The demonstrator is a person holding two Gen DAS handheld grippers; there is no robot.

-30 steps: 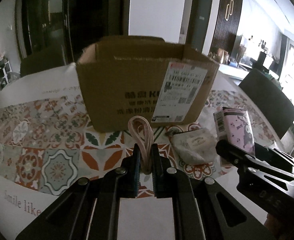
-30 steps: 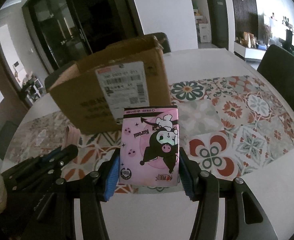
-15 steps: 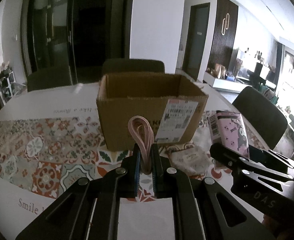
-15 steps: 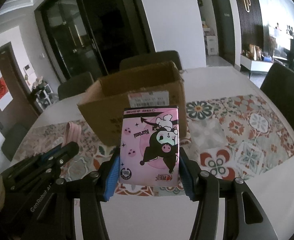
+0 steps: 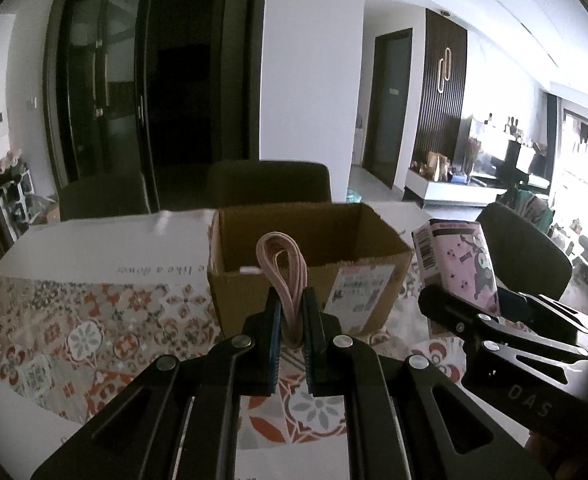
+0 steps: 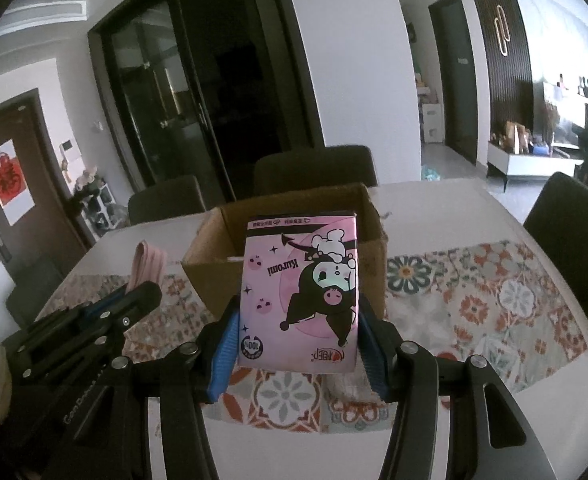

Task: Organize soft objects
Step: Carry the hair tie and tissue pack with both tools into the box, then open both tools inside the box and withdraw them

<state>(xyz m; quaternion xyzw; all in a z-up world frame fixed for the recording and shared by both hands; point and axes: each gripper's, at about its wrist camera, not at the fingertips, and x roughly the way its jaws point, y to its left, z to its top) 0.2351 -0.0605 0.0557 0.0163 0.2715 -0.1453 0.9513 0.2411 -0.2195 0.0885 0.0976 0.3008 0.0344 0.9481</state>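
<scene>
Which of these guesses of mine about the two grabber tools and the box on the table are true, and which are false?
1. The left gripper is clamped on a looped pink cord. True.
2. The right gripper is empty. False: it holds a pink tissue pack with a cartoon character on it, pressed between its blue pads.
3. The cardboard box is sealed shut. False: its top is open and its inside shows.
4. The box stands on a tablecloth with a flowered tile pattern. True.
5. The tissue pack already lies inside the box. False: it is held in front of the box, above the table.
</scene>
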